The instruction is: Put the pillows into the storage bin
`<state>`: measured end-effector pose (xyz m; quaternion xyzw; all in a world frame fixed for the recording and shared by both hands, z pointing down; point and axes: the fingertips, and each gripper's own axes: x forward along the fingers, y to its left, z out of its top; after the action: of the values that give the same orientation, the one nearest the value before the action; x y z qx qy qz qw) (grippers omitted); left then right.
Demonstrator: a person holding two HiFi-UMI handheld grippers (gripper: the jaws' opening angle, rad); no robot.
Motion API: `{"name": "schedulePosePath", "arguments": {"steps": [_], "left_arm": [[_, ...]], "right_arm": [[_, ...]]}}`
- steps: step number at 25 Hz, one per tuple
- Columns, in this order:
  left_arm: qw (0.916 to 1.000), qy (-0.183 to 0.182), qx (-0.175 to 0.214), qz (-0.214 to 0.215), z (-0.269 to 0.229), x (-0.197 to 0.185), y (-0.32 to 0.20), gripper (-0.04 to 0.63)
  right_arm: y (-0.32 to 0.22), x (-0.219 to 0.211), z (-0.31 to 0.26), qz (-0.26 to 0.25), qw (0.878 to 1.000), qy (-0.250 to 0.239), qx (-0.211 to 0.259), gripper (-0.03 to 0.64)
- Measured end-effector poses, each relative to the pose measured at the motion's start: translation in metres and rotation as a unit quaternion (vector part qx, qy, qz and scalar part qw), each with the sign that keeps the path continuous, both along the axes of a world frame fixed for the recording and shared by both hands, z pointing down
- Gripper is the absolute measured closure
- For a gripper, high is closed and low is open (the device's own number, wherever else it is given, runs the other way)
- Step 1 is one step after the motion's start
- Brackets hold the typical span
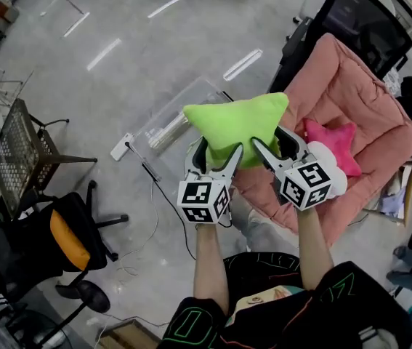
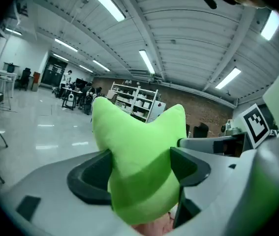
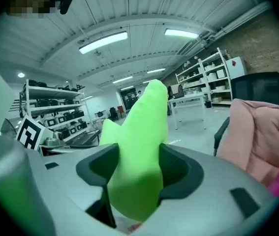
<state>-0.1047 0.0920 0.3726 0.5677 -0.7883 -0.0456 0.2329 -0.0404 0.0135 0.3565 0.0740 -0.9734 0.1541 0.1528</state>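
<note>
One green pillow [image 1: 236,126], long axis crosswise.

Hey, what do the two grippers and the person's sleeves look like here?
Both the left gripper and right gripper have light grey curved bodies with black-padded jaws. Each carries a white cube printed with black square markers. The person wears a black top with short sleeves outlined in neon green.
</note>
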Motion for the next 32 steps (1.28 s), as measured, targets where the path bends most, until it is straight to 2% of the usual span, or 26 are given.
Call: {"name": "schedulePosePath", "arguments": {"steps": [5,10,14,16,17,20,21,23,24,28,32], "left_arm": [[0.9972,0.017,-0.031,-0.066,0.031,-0.079,0.050,0.222],[0.9918,0.036,-0.063,-0.105,0.076,-0.134,0.094,0.221],[0.9861,0.063,-0.093,-0.122,0.121,-0.172,0.110,0.227],[0.9847,0.069,-0.094,-0.129,0.132,-0.189,0.117,0.274],[0.9848,0.071,-0.094,-0.128,0.135,-0.195,0.118,0.275],[0.9860,0.083,-0.094,-0.110,0.144,-0.203,0.112,0.297],[0.9866,0.086,-0.093,-0.103,0.145,-0.202,0.109,0.320],[0.9876,0.089,-0.088,-0.094,0.144,-0.200,0.100,0.379],[0.9881,0.090,-0.085,-0.091,0.144,-0.198,0.094,0.429],[0.9907,0.092,-0.081,-0.060,0.142,-0.182,0.063,0.596],[0.9923,0.093,-0.082,0.005,0.139,-0.154,0.021,0.603]], "right_arm": [[0.042,-0.090,0.033,-0.070,0.997,0.018,-0.014,0.351],[0.083,-0.153,0.080,-0.118,0.991,0.052,-0.033,0.351],[0.092,-0.191,0.133,-0.122,0.984,0.120,-0.049,0.347],[0.091,-0.204,0.146,-0.103,0.985,0.126,-0.052,0.348],[0.088,-0.209,0.148,-0.093,0.987,0.121,-0.052,0.348],[0.079,-0.212,0.151,-0.078,0.988,0.120,-0.057,0.350],[0.075,-0.208,0.151,-0.069,0.989,0.120,-0.057,0.376],[0.062,-0.194,0.150,-0.041,0.991,0.117,-0.056,0.548],[0.054,-0.187,0.150,-0.027,0.991,0.117,-0.054,0.603],[0.025,-0.154,0.152,0.017,0.991,0.118,-0.060,0.614],[-0.006,-0.114,0.150,0.082,0.987,0.122,-0.063,0.614]]}}
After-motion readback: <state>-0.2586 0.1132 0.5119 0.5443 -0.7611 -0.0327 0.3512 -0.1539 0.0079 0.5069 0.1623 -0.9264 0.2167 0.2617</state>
